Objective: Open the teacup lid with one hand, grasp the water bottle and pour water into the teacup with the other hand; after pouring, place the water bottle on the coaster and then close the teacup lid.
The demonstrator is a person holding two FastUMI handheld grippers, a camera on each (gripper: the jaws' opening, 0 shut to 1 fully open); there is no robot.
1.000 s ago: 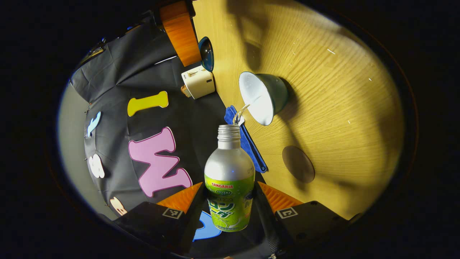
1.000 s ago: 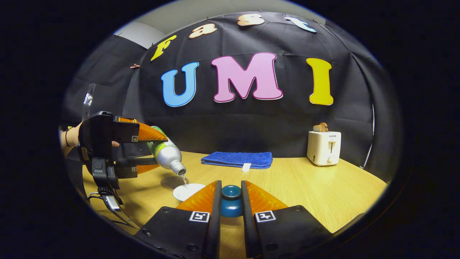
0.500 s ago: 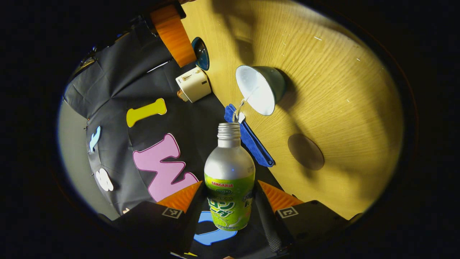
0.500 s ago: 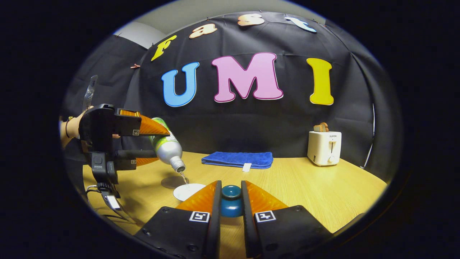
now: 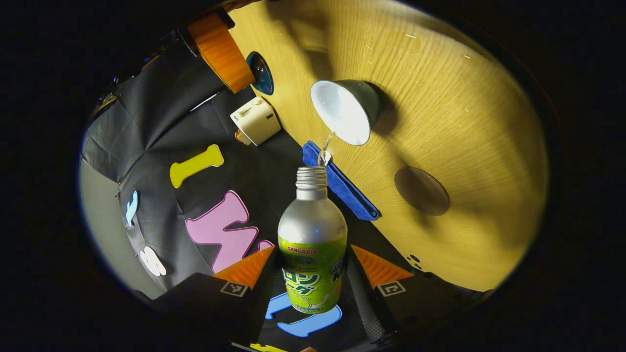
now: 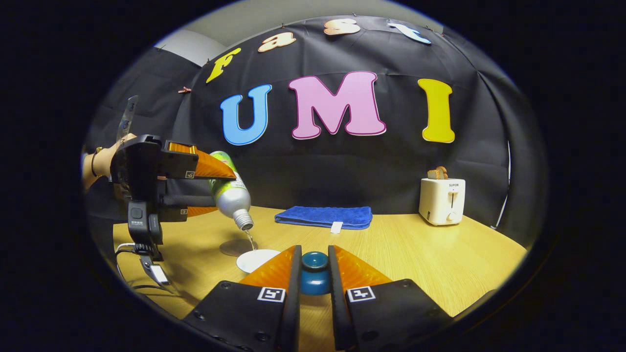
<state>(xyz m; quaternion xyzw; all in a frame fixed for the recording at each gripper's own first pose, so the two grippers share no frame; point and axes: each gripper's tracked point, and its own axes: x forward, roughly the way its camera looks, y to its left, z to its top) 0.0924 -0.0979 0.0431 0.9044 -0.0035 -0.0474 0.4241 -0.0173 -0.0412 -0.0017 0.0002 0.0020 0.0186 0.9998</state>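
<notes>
My left gripper (image 5: 311,261) is shut on a silver water bottle (image 5: 312,230) with a green label, tipped neck-down. A thin stream of water runs from its mouth into the open teacup (image 5: 345,110), green outside and white inside, on the wooden table. In the right gripper view the same bottle (image 6: 230,194) hangs tilted over the teacup (image 6: 255,259), held by the left gripper (image 6: 195,188). My right gripper (image 6: 313,266) is shut on the dark blue teacup lid (image 6: 314,276), held just right of the cup. The round brown coaster (image 5: 422,191) lies bare beside the cup.
A folded blue cloth (image 6: 323,216) lies at the back of the table (image 6: 415,254) against the wall. A white toaster (image 6: 441,200) stands at the back right. A hand (image 6: 100,164) holds the left gripper, and a cable (image 6: 146,274) trails from it.
The left gripper has risen and tipped the bottle steeper, still pouring. The right gripper with the lid has stayed in place.
</notes>
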